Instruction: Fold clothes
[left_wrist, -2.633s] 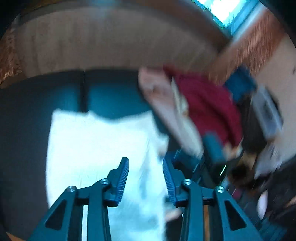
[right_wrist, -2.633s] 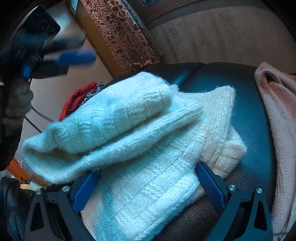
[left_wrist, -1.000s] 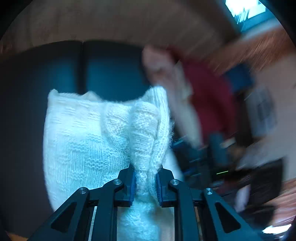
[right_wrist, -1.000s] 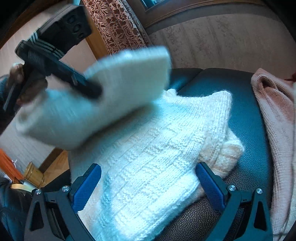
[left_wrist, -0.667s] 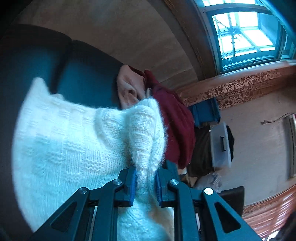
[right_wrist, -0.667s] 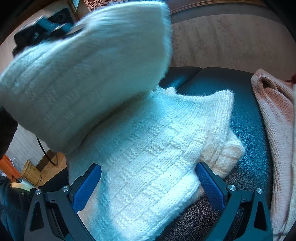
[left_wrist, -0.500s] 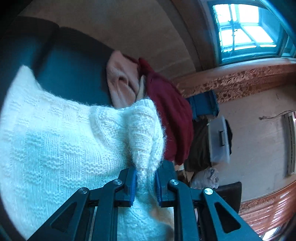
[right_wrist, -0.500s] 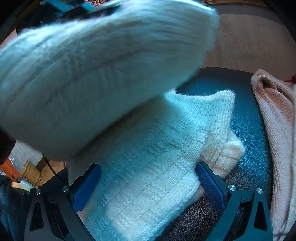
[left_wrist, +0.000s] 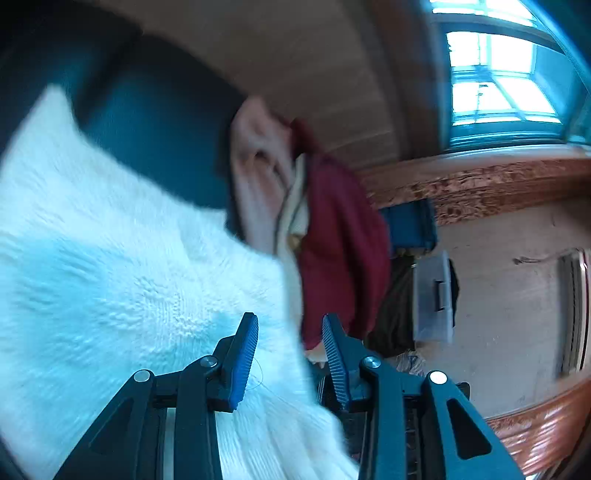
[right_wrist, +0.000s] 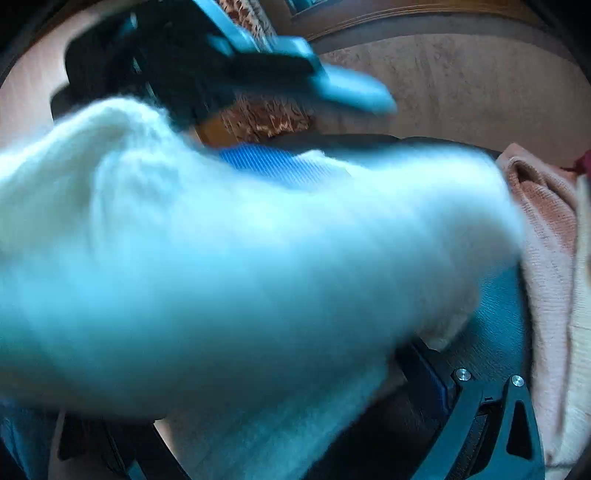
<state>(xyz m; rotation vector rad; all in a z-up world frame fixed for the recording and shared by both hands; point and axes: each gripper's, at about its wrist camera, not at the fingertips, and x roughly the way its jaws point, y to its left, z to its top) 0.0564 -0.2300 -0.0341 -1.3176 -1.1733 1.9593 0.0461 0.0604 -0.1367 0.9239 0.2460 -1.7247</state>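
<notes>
A white knitted sweater (left_wrist: 110, 280) lies on the dark leather sofa seat (left_wrist: 155, 140). My left gripper (left_wrist: 290, 339) is open just above its right edge, with the knit below and between the fingers but not clamped. In the right wrist view the sweater's folded-over part (right_wrist: 240, 258) fills most of the frame, blurred. My right gripper (right_wrist: 258, 406) is open wide; only its right finger (right_wrist: 436, 376) shows, the left one is hidden under the knit. The left gripper shows there above the sweater (right_wrist: 258, 110).
A pink knit garment (left_wrist: 258, 177) and a dark red garment (left_wrist: 340, 251) lie piled to the right of the sweater; the pink one also shows in the right wrist view (right_wrist: 546, 229). A grey plastic case (left_wrist: 432, 295) stands beyond the sofa. The beige sofa back (right_wrist: 461, 85) rises behind.
My left gripper carried a pinched fold of the sweater up and over to the right, then opened and let it go. The right gripper stayed open and still.
</notes>
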